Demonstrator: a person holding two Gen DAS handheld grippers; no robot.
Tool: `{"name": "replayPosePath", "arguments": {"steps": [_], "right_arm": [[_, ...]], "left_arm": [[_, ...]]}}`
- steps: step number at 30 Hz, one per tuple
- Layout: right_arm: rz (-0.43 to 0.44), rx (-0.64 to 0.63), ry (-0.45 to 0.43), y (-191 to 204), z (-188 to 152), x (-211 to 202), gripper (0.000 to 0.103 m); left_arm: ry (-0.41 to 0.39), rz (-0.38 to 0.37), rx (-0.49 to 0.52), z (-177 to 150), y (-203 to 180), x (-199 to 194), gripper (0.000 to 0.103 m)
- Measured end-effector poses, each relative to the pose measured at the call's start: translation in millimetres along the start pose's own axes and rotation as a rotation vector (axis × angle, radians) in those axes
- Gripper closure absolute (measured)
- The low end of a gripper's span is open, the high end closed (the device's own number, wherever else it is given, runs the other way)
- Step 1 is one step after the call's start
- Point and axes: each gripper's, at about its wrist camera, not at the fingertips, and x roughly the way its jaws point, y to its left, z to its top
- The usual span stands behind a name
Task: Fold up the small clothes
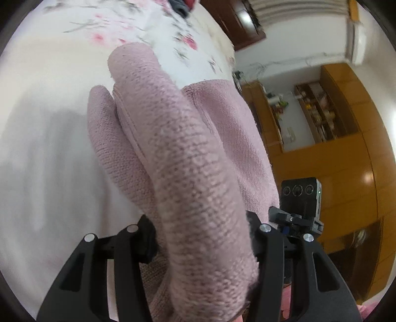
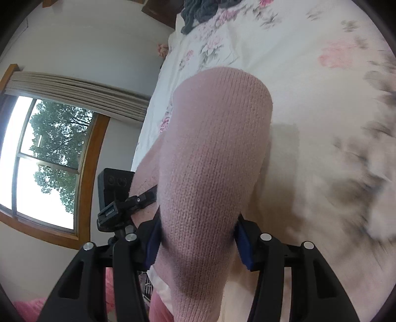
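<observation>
Both tools are clamped on the same pale pink knitted garment (image 1: 198, 173): the left tool (image 1: 200, 245) pinches a thick rolled fold of it between its black fingers, and the right tool (image 2: 198, 237) squeezes another bunched part between its blue-padded fingers (image 2: 243, 244). Each camera shows the other tool just beside the cloth, so the two grips sit near one another. The garment hangs lifted above the white bed sheet with pink and grey flowers (image 2: 309, 74), casting a soft shadow on it.

My judgement is that a fold is being carried over: the cloth is up and doubled, not yet laid. The next move calls for lowering both grips together so the lifted edge lands squarely on the part below, then letting go without dragging.

The knit is fine-ribbed, soft and slightly fuzzy, and it bulges into rounded tubes where gathered. A dark grey crumpled cloth (image 2: 200, 12) lies near the far edge of the bed.
</observation>
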Motion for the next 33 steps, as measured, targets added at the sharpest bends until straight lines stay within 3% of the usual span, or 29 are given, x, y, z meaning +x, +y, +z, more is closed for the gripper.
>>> {"name": "replayPosePath", "arguments": {"steps": [7, 14, 20, 24, 27, 33], "right_arm": [[-0.031, 0.017, -0.019, -25.7, -49.7, -56.9, 0.050], [-0.131, 0.102, 0.033, -91.9, -86.2, -49.3, 0.050], [-0.120, 0.122, -0.005, -113.3, -103.3, -41.3, 0.045], [-0.179, 0.089, 0.001, -101.9, -110.4, -45.0, 0.032], [-0.193, 0.066, 0.017, -94.7, -126.5, -51.3, 0.029], [-0.186, 0.081, 0.039, -105.1, -178.2, -62.4, 0.029]], "left_arm": [[0.053, 0.040, 0.046, -45.9, -37.7, 48.9, 0.053], [0.117, 0.142, -0.012, -86.9, -3.6, 100.0, 0.052], [0.116, 0.170, -0.035, -85.0, 9.4, 110.9, 0.039], [0.126, 0.229, -0.046, -76.3, 4.3, 98.0, 0.036], [0.090, 0.305, 0.009, -85.6, -13.2, 75.3, 0.036], [0.046, 0.408, 0.248, -130.8, -68.0, 52.6, 0.034]]}}
